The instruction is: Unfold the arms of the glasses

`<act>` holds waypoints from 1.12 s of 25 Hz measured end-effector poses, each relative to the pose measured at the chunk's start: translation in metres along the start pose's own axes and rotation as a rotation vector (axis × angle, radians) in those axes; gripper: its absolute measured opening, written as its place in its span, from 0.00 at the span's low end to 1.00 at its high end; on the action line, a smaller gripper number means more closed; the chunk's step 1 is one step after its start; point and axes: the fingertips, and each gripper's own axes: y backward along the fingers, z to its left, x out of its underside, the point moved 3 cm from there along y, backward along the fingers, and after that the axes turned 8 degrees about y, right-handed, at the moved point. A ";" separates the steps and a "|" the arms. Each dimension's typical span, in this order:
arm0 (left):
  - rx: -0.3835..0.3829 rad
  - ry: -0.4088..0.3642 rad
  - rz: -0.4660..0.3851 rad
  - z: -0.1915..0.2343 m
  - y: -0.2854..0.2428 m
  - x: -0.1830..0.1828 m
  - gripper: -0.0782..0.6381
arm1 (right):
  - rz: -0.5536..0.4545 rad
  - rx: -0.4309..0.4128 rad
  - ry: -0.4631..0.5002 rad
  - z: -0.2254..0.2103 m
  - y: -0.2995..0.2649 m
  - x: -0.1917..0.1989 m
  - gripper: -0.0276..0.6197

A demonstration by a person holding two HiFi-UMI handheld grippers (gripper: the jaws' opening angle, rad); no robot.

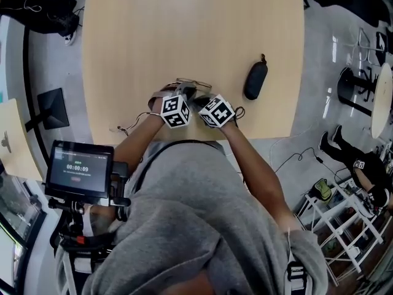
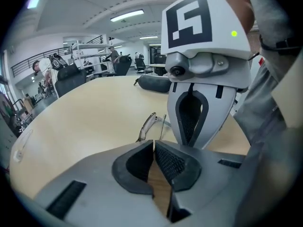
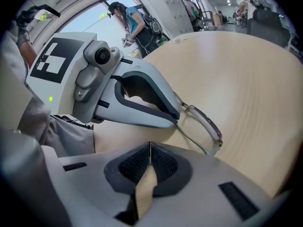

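Head view: by the near edge of the table (image 1: 184, 29), the left gripper (image 2: 154, 143) sits left of the glasses (image 1: 195, 83), jaws clenched, seemingly on the frame's corner. Just right of the glasses, the right gripper (image 3: 150, 145) is pressed shut on nothing visible. A dark case (image 1: 255, 80) lies well right. Light, thin wire arms would bend easily: pinch near the hinge

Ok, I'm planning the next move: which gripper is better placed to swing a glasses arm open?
Right. The left gripper looks shut on the glasses at one end, steadying them; the right gripper is shut on nothing, beside them.
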 end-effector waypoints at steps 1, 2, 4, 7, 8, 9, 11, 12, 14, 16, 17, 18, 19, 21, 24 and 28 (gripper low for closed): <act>0.003 -0.002 0.001 0.000 0.000 0.001 0.12 | 0.005 0.005 -0.005 -0.001 0.001 0.002 0.05; 0.008 -0.004 0.002 0.000 0.000 0.001 0.12 | 0.011 0.012 -0.010 -0.003 0.003 0.005 0.05; 0.024 -0.012 0.008 -0.001 0.001 0.003 0.12 | 0.023 0.029 -0.024 -0.008 0.007 0.011 0.05; 0.058 -0.040 0.027 -0.004 0.003 0.005 0.12 | 0.030 0.050 -0.051 -0.016 0.015 0.020 0.05; 0.069 -0.054 0.034 -0.006 0.003 0.006 0.12 | 0.031 0.055 -0.059 -0.019 0.017 0.022 0.05; 0.082 -0.067 0.041 -0.008 0.004 0.008 0.12 | 0.032 0.061 -0.066 -0.021 0.019 0.024 0.05; 0.108 -0.088 0.055 -0.013 0.006 0.011 0.12 | 0.029 0.074 -0.076 -0.027 0.023 0.026 0.05; 0.121 -0.096 0.061 -0.016 0.007 0.013 0.12 | 0.027 0.077 -0.082 -0.029 0.024 0.026 0.05; 0.143 -0.106 0.076 -0.021 0.010 0.018 0.12 | 0.024 0.078 -0.090 -0.032 0.024 0.027 0.05; 0.158 -0.126 0.099 -0.024 0.014 0.025 0.12 | 0.021 0.077 -0.094 -0.034 0.023 0.028 0.05; 0.164 -0.140 0.113 -0.025 0.016 0.029 0.12 | 0.017 0.077 -0.098 -0.034 0.023 0.028 0.05; 0.171 -0.153 0.126 -0.026 0.017 0.034 0.12 | 0.012 0.078 -0.105 -0.035 0.023 0.028 0.05; 0.178 -0.164 0.133 -0.027 0.018 0.039 0.12 | 0.007 0.079 -0.114 -0.036 0.024 0.030 0.05; 0.190 -0.176 0.132 -0.027 0.019 0.044 0.12 | 0.001 0.084 -0.134 -0.039 0.027 0.033 0.05; 0.207 -0.208 0.152 -0.025 0.025 0.055 0.12 | -0.002 0.086 -0.149 -0.042 0.025 0.033 0.05; 0.225 -0.253 0.192 -0.024 0.030 0.068 0.12 | 0.010 0.090 -0.160 -0.048 0.023 0.035 0.05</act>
